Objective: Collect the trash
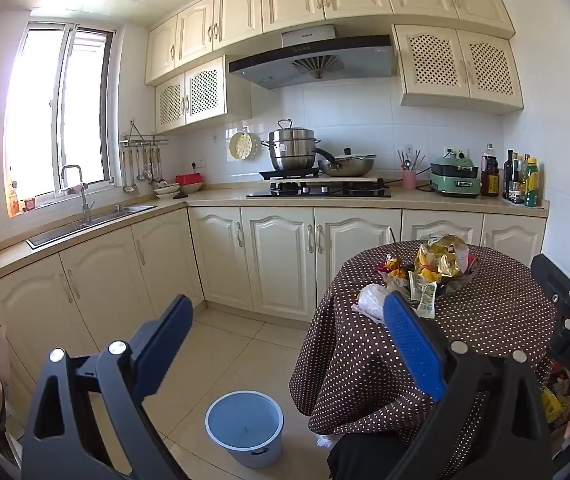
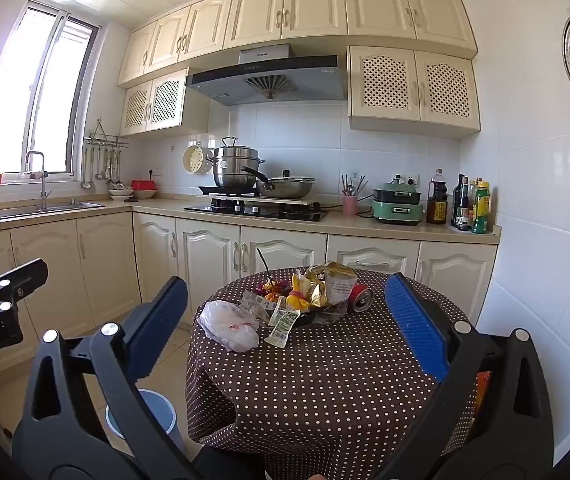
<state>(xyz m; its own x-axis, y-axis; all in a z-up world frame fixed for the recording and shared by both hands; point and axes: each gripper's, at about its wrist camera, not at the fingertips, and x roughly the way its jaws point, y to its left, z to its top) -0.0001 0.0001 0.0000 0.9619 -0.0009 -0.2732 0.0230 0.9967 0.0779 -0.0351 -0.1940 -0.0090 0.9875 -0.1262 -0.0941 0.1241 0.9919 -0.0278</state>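
no trash had been collected yet, as far as could be judged. the trash pile [image 2: 305, 296], made up of a white bag [image 2: 231, 324], wrappers and a red can [image 2: 361, 298], was heaped on the dotted surface [image 2: 325, 380]. the bucket [image 1: 245, 426] on the floor was seen empty. the left gripper [image 1: 289, 340] and right gripper [image 2: 285, 320] were held back with fingers wide, nothing gripped.

Both the left gripper [image 1: 289, 344] and right gripper [image 2: 285, 320] hover before the table [image 2: 325, 380], jaws spread wide, holding nothing.
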